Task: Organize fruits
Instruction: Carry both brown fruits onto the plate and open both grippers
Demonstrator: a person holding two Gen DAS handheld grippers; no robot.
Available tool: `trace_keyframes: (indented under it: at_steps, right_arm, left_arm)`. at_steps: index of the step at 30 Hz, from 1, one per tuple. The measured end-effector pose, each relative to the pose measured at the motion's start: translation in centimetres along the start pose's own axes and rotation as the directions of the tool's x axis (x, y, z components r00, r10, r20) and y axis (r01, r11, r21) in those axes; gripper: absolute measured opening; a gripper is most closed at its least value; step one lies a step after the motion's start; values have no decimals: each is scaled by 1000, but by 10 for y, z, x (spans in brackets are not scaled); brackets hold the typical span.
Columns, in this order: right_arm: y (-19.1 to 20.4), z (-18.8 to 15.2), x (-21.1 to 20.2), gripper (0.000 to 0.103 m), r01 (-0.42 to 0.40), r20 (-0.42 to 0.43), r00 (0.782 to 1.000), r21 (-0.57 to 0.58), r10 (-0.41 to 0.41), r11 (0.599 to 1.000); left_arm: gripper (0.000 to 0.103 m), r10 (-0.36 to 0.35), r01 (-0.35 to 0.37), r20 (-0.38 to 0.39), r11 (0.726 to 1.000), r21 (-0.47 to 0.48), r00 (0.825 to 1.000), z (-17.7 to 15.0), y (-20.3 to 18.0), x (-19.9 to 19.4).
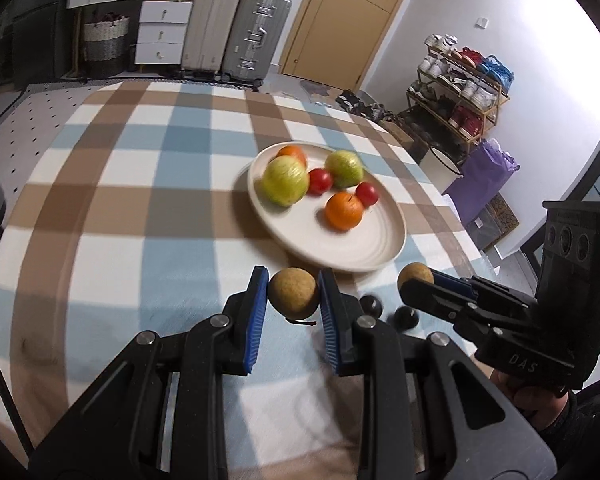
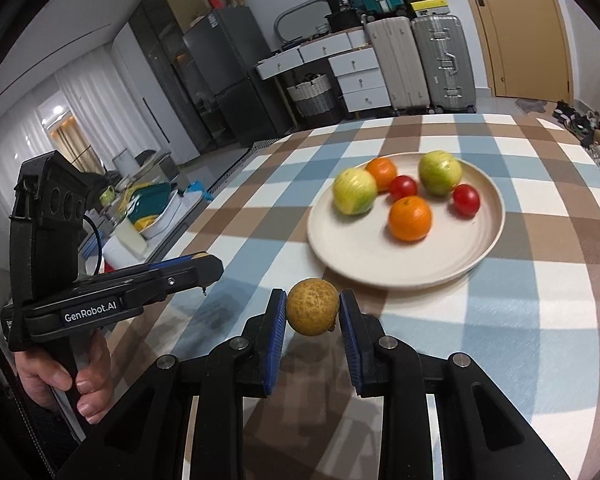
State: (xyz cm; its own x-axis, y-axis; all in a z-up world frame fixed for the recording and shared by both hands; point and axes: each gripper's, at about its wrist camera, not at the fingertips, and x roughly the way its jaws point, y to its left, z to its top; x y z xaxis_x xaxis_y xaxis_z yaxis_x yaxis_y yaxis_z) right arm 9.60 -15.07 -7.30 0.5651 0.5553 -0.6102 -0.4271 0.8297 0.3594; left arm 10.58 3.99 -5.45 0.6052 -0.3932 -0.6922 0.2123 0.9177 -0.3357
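Observation:
A cream plate (image 1: 364,248) (image 2: 380,256) on the checked tablecloth holds two green apples (image 1: 285,181), two oranges (image 1: 343,211) and two red tomatoes (image 1: 320,181). My left gripper (image 1: 294,294) is shut on a small brown round fruit (image 1: 293,293), held just short of the plate's near rim. My right gripper (image 2: 313,312) is shut on a second brown fruit (image 2: 312,306); in the left wrist view it shows at the right (image 1: 415,276). Two dark round fruits (image 1: 370,305) lie on the cloth between the grippers.
The table's right edge (image 1: 452,200) drops to a shoe rack (image 1: 460,92) and a purple bag. Suitcases (image 1: 256,36) and drawers stand behind the table. A cluttered side surface with dishes (image 2: 148,216) lies left of the table.

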Motion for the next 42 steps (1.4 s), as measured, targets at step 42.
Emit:
trace_keyframes:
  at_steps: [42]
  right_arm:
    - [-81,82,71,27,162,-31,986,2,-162,987]
  left_arm:
    - [23,-18,29,-120,995,93,993,100,-37,148]
